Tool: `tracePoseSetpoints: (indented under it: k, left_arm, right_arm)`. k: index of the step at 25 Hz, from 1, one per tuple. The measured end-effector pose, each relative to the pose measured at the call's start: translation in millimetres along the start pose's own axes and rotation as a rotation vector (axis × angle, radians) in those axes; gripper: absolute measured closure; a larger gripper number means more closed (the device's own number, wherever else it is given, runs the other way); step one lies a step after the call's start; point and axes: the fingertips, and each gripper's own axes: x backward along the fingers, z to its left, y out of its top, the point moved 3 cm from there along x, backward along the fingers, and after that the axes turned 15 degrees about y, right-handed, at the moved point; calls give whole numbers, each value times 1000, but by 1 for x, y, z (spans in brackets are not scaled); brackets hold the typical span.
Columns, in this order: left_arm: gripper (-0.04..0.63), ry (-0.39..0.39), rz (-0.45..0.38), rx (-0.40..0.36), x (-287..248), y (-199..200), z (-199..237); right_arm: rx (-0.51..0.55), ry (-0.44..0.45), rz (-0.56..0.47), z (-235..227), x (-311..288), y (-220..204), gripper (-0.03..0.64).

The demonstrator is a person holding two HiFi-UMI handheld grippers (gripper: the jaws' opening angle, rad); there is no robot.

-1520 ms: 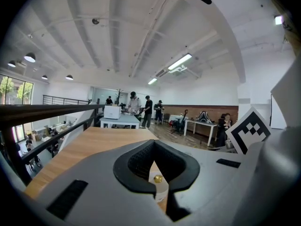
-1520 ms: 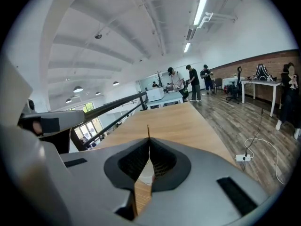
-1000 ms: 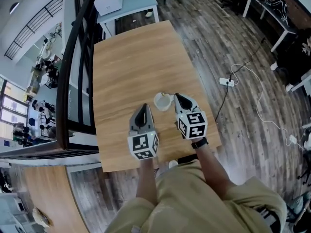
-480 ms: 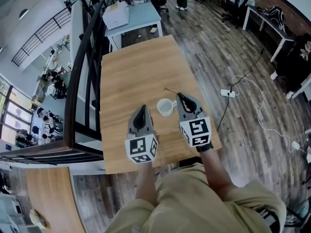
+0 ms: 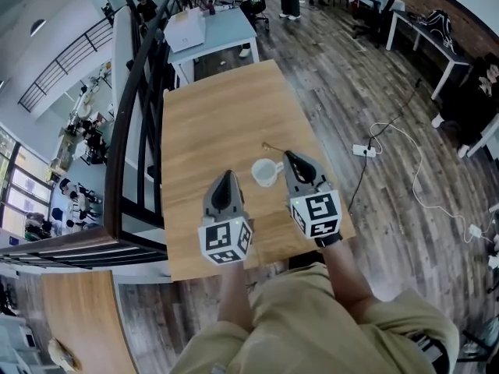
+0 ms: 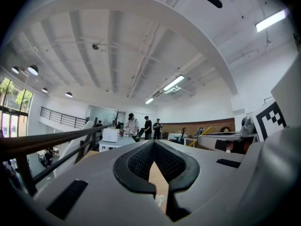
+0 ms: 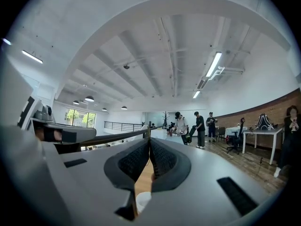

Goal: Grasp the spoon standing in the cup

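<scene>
A white cup (image 5: 266, 171) stands on the wooden table (image 5: 210, 115), between my two grippers. The thin golden spoon (image 5: 273, 146) is out of the cup, just beyond its far rim, and sticks out leftward from the tip of my right gripper (image 5: 288, 155), which is shut on its handle. In the right gripper view the handle (image 7: 149, 132) shows as a thin line at the closed tips (image 7: 149, 140), with the cup (image 7: 142, 200) below. My left gripper (image 5: 227, 174) rests left of the cup, its tips (image 6: 153, 143) shut on nothing.
A black railing (image 5: 132, 131) runs along the table's left edge. Beyond the far edge stands a pale blue table with a white box (image 5: 185, 29), and people stand behind it. A power strip and cable (image 5: 365, 148) lie on the floor to the right.
The spoon, earlier over the cup's rim, now hangs clear of the cup at the right gripper's tip. The left gripper has hardly moved. The head view has shifted a little.
</scene>
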Motion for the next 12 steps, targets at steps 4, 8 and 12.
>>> tracePoseSetpoints:
  k: [4, 8, 12]
  left_arm:
    - [594, -13, -4, 22, -3, 4, 0]
    - [594, -9, 2, 22, -8, -3, 1]
    - [594, -10, 27, 42, -22, -12, 4]
  right_arm:
    - [17, 0, 8, 2, -3, -2, 600]
    - [0, 8, 22, 0, -10, -10, 600]
    - [-4, 10, 53, -9, -24, -21, 600]
